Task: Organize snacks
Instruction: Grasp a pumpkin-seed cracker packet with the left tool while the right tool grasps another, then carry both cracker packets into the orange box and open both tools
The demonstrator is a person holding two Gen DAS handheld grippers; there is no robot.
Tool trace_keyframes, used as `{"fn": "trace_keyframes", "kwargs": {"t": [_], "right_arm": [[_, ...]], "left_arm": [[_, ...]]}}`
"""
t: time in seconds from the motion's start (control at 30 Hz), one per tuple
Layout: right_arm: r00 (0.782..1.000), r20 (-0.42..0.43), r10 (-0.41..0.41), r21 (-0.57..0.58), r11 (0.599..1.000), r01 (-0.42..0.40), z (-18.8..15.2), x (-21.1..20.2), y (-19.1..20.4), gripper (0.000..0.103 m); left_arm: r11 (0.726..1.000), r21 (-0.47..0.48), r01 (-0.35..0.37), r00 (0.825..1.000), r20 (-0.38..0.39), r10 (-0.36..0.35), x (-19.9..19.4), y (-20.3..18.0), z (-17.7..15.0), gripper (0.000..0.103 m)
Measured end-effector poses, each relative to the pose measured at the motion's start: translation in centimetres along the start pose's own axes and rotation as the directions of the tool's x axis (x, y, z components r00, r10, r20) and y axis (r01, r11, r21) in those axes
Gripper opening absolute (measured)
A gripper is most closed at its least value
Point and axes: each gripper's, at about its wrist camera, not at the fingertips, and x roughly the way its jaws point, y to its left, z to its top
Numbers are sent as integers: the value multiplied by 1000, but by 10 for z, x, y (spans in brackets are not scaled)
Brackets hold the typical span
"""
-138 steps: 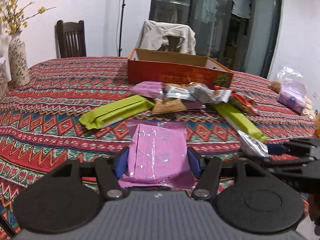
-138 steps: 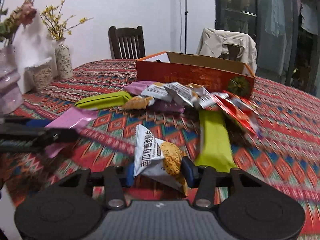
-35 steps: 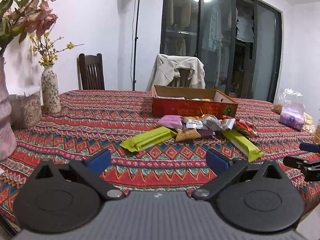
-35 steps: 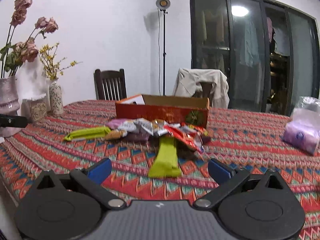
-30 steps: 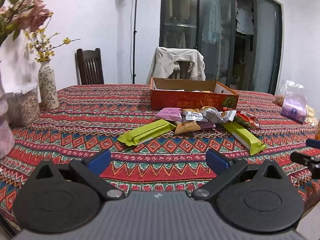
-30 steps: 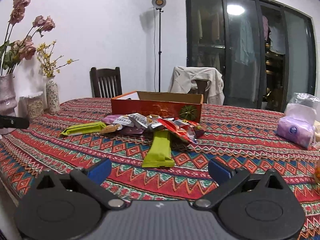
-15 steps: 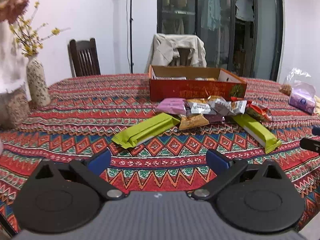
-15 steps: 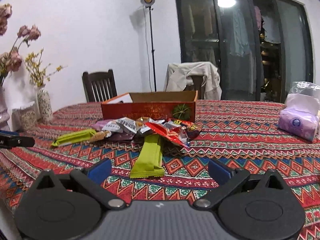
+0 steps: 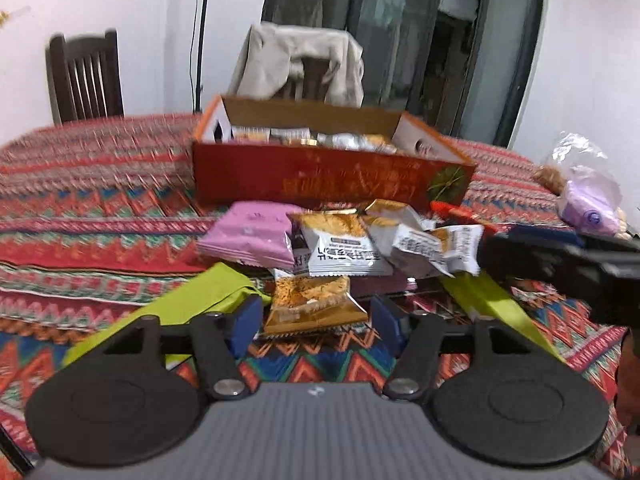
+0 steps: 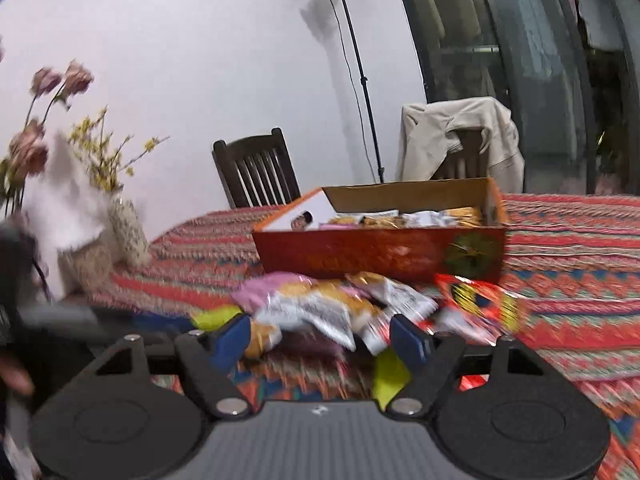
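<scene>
Snacks (image 9: 344, 248) heaped before box (image 9: 328, 180); both hand-held grippers closing, gold packet (image 9: 314, 306) between left's fingers.

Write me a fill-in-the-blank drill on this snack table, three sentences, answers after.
1. The orange snack packet lies between the closing jaws of the ____ gripper.
2. The red cardboard box stands ____ the pile of loose snacks as both cameras see it.
3. The pink packet lies to the ____ of the white packet in the left wrist view.

Missing words: left; behind; left
</scene>
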Motion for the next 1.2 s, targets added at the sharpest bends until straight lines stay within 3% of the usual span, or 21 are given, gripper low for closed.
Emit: {"fn": "trace_keyframes", "kwargs": {"t": [0.2,0.3,0.37,0.53,0.8,1.0,1.2], "right_arm": [[999,-40,-28,79,996,32,20,66,-4,74],[994,-66,-86,81,993,91,16,88,-7,74],[987,-88,-135,38,990,139,9,97,-4,67],[980,-119,-158,-34,987,155,-8,93,2,52],[988,-69,-137,-89,987,131,-15,68,18,50],[997,-40,-68,-103,993,64,-26,13,41,50],[994,-79,-69,-114,992,60,-66,-44,58,50]], "left_arm": [[1000,-6,19,1000,-9,-20,28,5,1,60],[1000,-13,16,1000,-2,-16,33,8,-2,50],[1000,8,11,1000,-1,-11,32,5,-3,49],[999,46,0,1000,-1,0,6,-4,-18,48],[999,21,-33,999,30,33,-56,-13,-52,48],[996,41,-77,993,89,73,-97,-23,-58,48],[997,26,-73,994,85,70,-116,-33,-70,48]]}}
